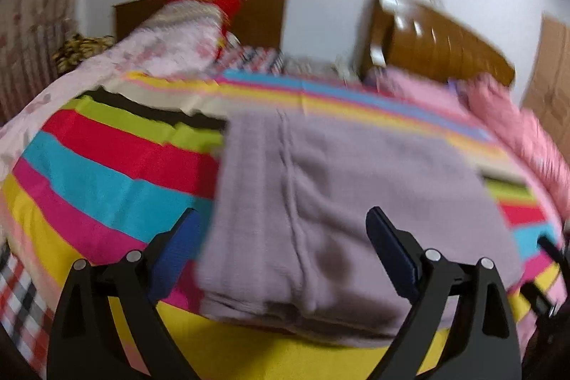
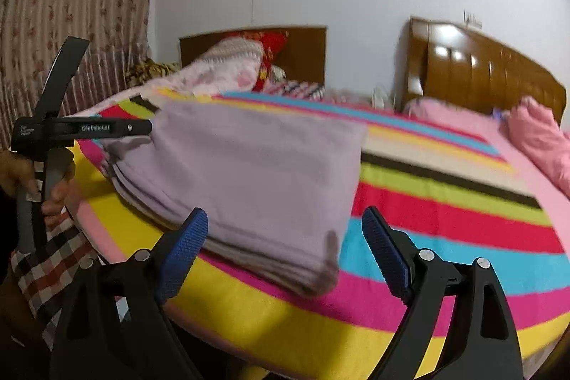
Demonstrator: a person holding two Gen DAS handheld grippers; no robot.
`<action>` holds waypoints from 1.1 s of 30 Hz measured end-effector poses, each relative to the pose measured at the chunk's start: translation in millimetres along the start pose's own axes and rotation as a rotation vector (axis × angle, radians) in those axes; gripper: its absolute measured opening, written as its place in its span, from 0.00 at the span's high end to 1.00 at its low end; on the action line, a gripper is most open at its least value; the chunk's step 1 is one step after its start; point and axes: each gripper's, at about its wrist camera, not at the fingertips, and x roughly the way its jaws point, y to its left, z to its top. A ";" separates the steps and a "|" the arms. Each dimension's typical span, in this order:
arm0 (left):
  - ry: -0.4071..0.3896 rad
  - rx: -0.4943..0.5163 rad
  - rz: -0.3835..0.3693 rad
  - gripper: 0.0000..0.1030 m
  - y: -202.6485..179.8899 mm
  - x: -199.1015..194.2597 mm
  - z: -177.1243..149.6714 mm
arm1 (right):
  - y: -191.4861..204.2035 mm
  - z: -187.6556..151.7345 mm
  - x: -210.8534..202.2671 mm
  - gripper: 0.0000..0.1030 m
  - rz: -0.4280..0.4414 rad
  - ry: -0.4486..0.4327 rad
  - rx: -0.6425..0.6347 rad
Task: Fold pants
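Observation:
The lilac pants [image 1: 320, 198] lie folded into a flat layered rectangle on the striped bedspread [image 1: 107, 173], near the bed's front edge. They also show in the right wrist view [image 2: 256, 173]. My left gripper [image 1: 285, 230] is open and empty, hovering just above the near edge of the pants. My right gripper [image 2: 285, 230] is open and empty, above the pants' near right corner. The left gripper's body [image 2: 85, 128] shows in the right wrist view at the pants' left side, held by a hand.
A pink quilt [image 2: 534, 138] lies at the far right by a wooden headboard [image 2: 488, 70]. A second bed with a floral quilt [image 2: 221, 70] stands behind. A curtain [image 2: 71, 24] hangs at the left. A checked cloth [image 2: 46, 273] hangs off the bed's front left.

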 end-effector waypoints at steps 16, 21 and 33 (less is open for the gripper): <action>0.125 0.196 0.087 0.08 -30.3 15.6 -25.0 | 33.6 0.0 33.6 0.34 0.111 0.105 0.001; 0.189 0.052 -0.014 0.04 -5.2 23.6 -31.8 | 36.0 1.2 34.7 0.33 0.097 0.117 -0.016; 0.177 0.025 -0.037 0.02 2.1 25.4 -36.4 | 36.8 0.4 37.5 0.32 0.077 0.129 -0.025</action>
